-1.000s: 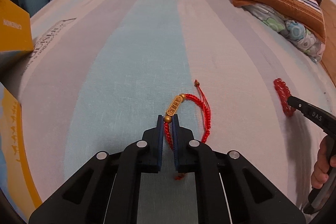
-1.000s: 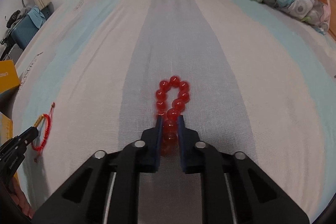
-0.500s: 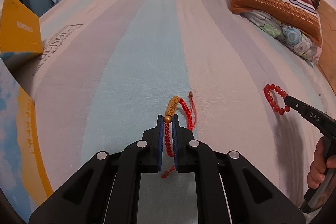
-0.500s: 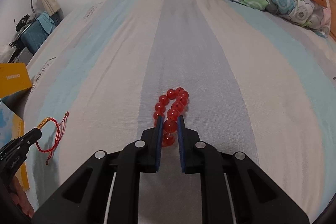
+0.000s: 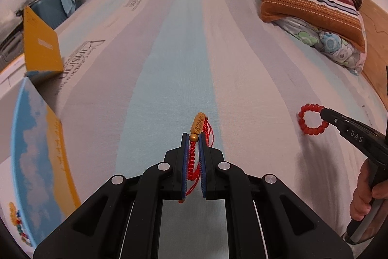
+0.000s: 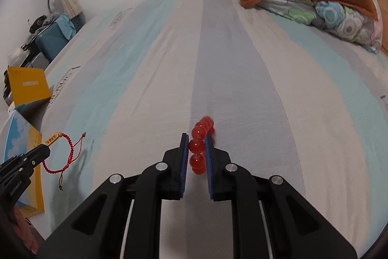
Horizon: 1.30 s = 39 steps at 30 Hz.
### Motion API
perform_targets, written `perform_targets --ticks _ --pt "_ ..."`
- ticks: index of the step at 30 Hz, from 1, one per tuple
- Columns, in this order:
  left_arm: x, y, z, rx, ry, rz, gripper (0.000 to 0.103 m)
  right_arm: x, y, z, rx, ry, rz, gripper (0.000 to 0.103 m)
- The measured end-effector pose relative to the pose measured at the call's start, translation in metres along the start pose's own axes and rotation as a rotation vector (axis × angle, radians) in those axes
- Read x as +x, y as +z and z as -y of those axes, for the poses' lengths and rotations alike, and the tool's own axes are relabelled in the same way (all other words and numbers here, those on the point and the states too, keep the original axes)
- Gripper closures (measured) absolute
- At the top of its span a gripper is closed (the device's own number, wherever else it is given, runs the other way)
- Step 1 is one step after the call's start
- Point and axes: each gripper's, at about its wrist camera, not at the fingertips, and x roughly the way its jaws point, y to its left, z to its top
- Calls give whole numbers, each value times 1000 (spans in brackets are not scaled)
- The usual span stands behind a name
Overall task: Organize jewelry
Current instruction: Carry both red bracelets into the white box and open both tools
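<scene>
My left gripper (image 5: 193,137) is shut on a red cord bracelet (image 5: 194,159) with a gold charm (image 5: 197,123) and holds it above the striped bed sheet. In the right wrist view the same bracelet (image 6: 61,152) hangs from the left gripper (image 6: 46,148) at the left edge. My right gripper (image 6: 197,138) is shut on a red bead bracelet (image 6: 197,146), lifted off the sheet. In the left wrist view the bead bracelet (image 5: 311,119) hangs as a ring from the right gripper (image 5: 323,113).
An open box with a blue-sky and yellow lid (image 5: 36,149) stands at the left, beads showing at its lower corner (image 5: 17,222). A yellow box (image 5: 40,47) lies beyond it. Pillows and a folded blanket (image 5: 310,4) lie at the back right.
Both grippers have risen off the sheet with their bracelets. The cord bracelet now hangs folded from the left gripper, and the bead bracelet hangs free from the right one.
</scene>
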Motion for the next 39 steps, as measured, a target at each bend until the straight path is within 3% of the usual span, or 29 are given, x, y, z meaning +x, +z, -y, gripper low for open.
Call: perform_targets --ticks 9,19,39 --pt "-34 -15 -11 8 20 -18 96 -27 -8 -35 -2 48 -14 90" --pt "-90 -18 -41 -33 29 24 96 -69 -13 -89 -58 79 19 90" --pt "-175 -26 -123 -130 114 110 96 -122 -4 -218 -217 156 93 90"
